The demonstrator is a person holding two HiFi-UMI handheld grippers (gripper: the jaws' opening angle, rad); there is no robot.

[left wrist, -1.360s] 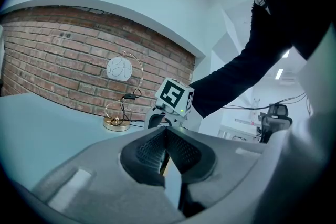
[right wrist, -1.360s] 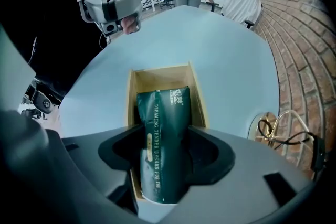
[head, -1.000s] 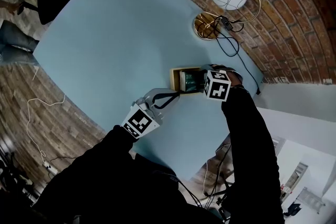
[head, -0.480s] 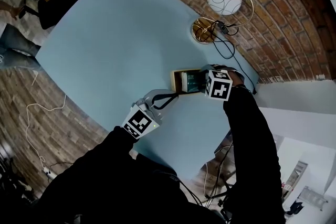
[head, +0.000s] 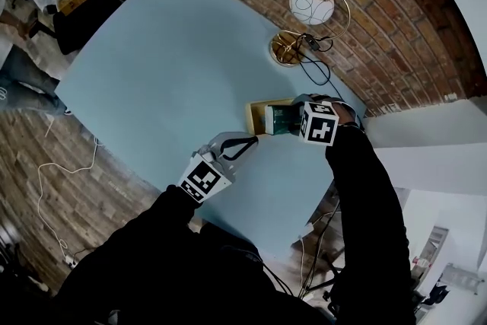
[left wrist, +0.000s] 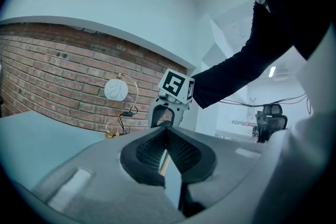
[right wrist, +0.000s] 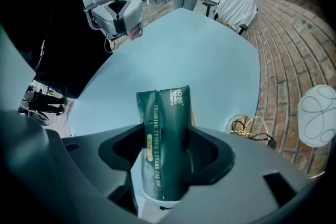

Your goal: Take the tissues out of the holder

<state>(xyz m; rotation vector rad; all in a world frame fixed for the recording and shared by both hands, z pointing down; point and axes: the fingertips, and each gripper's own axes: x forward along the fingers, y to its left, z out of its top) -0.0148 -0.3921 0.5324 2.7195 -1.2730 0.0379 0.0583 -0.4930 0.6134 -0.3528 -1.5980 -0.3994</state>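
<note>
Since the tissue pack must lift clear of its holder, the right gripper clamps its sides, while the left gripper hangs aside, jaws together, empty.

In the head view I see only the left part of the holder; the right gripper covers the rest. In the right gripper view the lower end of the tissue pack is hidden, and the lamp is cut by the edge.

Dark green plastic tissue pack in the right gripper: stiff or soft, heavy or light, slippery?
Probably soft and light: the dark green plastic tissue pack holds only paper. Its smooth film might slip, though textured pads press both sides.
</note>
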